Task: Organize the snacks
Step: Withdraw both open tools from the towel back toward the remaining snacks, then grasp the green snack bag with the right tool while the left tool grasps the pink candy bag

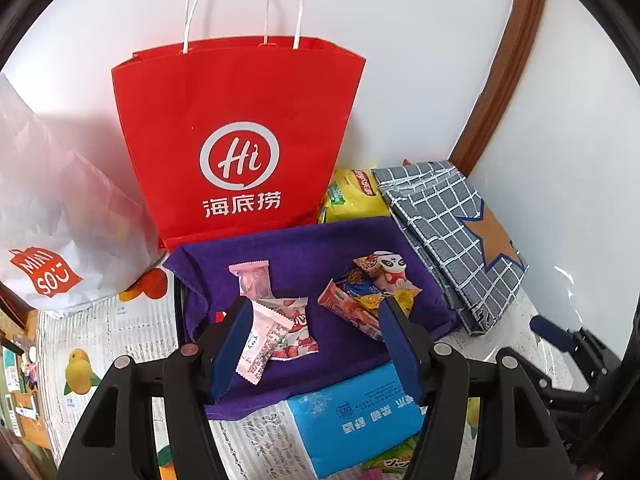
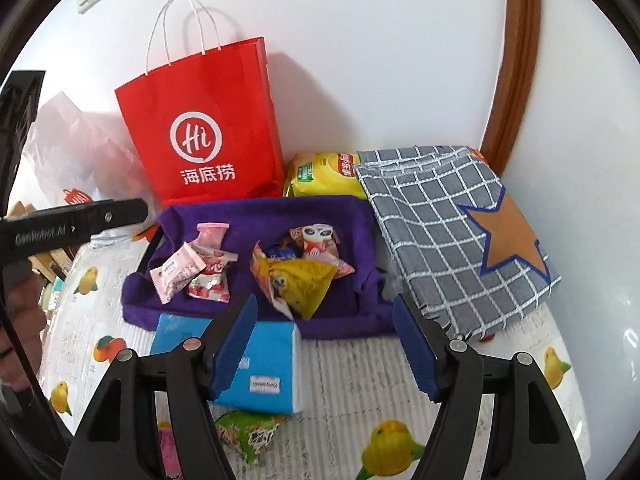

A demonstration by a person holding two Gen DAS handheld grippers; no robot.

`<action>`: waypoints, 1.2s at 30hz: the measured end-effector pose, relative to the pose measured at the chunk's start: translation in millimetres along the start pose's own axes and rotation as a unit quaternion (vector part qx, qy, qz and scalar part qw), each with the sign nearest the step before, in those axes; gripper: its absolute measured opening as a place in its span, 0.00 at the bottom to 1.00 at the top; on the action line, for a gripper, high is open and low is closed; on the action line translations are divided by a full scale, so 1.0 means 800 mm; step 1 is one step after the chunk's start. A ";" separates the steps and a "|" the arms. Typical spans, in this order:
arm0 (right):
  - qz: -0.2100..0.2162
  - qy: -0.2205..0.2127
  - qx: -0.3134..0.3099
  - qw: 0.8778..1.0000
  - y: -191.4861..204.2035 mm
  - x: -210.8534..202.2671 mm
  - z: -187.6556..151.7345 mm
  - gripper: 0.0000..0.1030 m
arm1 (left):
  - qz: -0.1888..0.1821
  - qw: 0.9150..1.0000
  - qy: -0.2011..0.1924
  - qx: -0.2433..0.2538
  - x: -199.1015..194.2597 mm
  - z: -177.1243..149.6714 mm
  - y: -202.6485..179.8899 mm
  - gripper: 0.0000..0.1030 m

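A purple cloth (image 1: 304,248) (image 2: 256,216) lies on the table and carries two heaps of small snack packets. Pink strawberry packets (image 1: 276,320) (image 2: 196,268) lie on its left. A mixed heap with a panda packet (image 1: 390,270) (image 2: 318,240), a red stick (image 1: 348,310) and a yellow packet (image 2: 304,280) lies on its right. My left gripper (image 1: 316,308) is open and empty, hovering just above the cloth between the heaps. My right gripper (image 2: 326,308) is open and empty, over the cloth's near edge. A green snack packet (image 2: 248,432) lies on the table below it.
A red paper bag (image 1: 240,136) (image 2: 200,132) stands against the wall behind the cloth. A white plastic bag (image 1: 52,220) sits left, a yellow chip bag (image 1: 356,196) (image 2: 324,174) and a grey checked fabric box (image 1: 452,236) (image 2: 448,232) right. A blue tissue pack (image 1: 352,412) (image 2: 264,364) lies in front.
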State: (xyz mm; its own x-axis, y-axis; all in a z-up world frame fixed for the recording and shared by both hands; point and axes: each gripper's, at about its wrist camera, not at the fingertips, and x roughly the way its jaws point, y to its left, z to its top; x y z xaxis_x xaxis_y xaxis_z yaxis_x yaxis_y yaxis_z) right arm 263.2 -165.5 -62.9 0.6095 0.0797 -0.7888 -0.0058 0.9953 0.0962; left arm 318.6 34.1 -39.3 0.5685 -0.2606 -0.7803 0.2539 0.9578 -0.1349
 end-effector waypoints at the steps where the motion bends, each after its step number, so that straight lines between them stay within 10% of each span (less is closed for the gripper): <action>1: 0.000 -0.001 0.003 1.000 0.000 -0.001 -0.003 0.68 | 0.000 1.000 -0.002 0.001 -0.001 0.000 0.000 0.61; 16: 0.022 -0.007 0.013 1.000 -0.005 -0.033 -0.050 0.68 | 0.021 0.999 -0.041 -0.003 -0.052 -0.006 -0.019 0.63; 36: 0.096 0.026 -0.050 0.994 0.046 -0.034 -0.125 0.67 | 0.108 0.991 -0.005 -0.077 -0.104 -0.154 0.054 0.63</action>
State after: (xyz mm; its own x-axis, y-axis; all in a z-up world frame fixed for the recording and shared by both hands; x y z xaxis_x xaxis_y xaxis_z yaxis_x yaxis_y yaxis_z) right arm 167.3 -125.9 -98.3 0.5480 0.2682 -0.7923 -0.1986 0.9618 0.1883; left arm 186.0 112.2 -55.3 0.6046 -0.0483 -0.7950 0.0041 0.9983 -0.0575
